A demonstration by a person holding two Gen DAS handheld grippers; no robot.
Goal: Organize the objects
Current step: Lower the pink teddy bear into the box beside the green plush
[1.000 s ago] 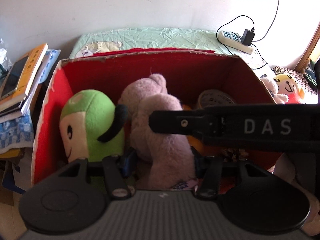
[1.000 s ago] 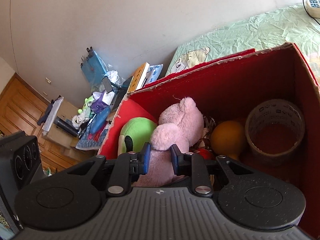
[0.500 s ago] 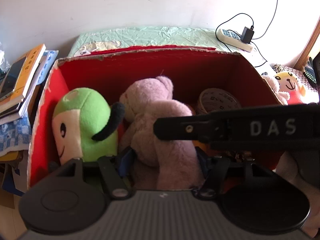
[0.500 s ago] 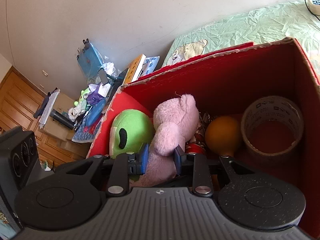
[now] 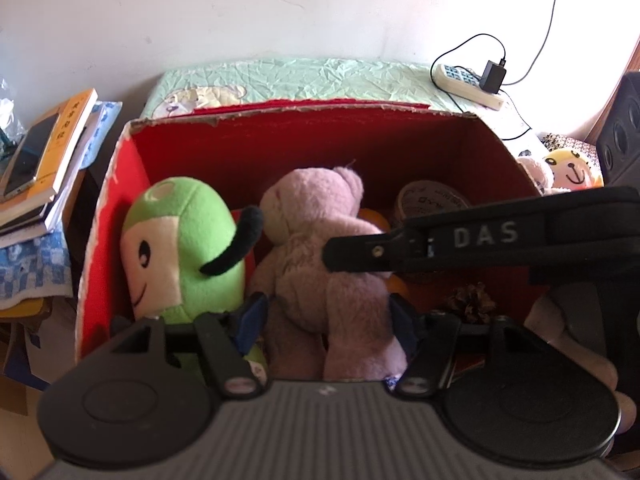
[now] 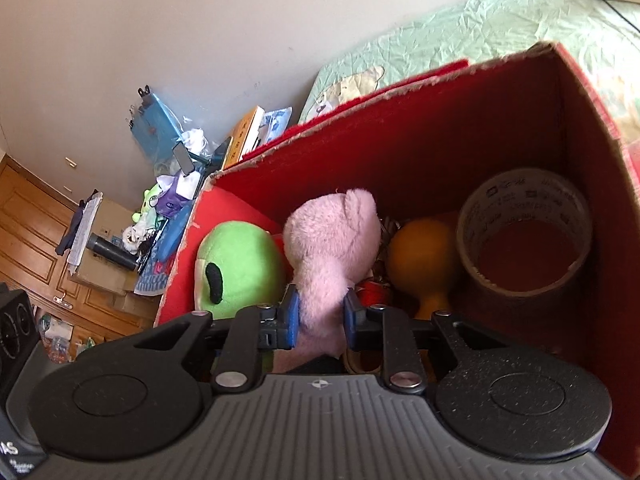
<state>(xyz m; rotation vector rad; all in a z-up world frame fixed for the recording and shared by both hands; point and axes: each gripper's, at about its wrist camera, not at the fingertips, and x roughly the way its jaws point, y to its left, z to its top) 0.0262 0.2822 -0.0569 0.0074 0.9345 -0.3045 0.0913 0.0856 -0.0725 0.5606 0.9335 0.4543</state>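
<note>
A pink plush bear (image 5: pixel 316 256) stands inside a red cardboard box (image 5: pixel 320 140), beside a green plush toy (image 5: pixel 180 240). My left gripper (image 5: pixel 326 320) is open, its blue pads either side of the bear's lower body. My right gripper (image 6: pixel 322 318) has its pads against a limb of the bear (image 6: pixel 332 240); they have widened and the grip looks loose. The right gripper's black body (image 5: pixel 480 240) crosses the left wrist view. A tape roll (image 6: pixel 524 232) and an orange ball-shaped thing (image 6: pixel 424 256) lie in the box's right part.
The box (image 6: pixel 580 120) sits on a green crumpled bedsheet (image 5: pixel 304 76). Books and a phone (image 5: pixel 44 148) are stacked to the left. A power strip with charger (image 5: pixel 472 80) lies at the back right. A yellow plush (image 5: pixel 572 168) and a black speaker (image 5: pixel 620 128) are at the right.
The bear has gone lower into the box. My right gripper's pads have spread wider around its limb. Both cameras have risen slightly and see deeper into the box.
</note>
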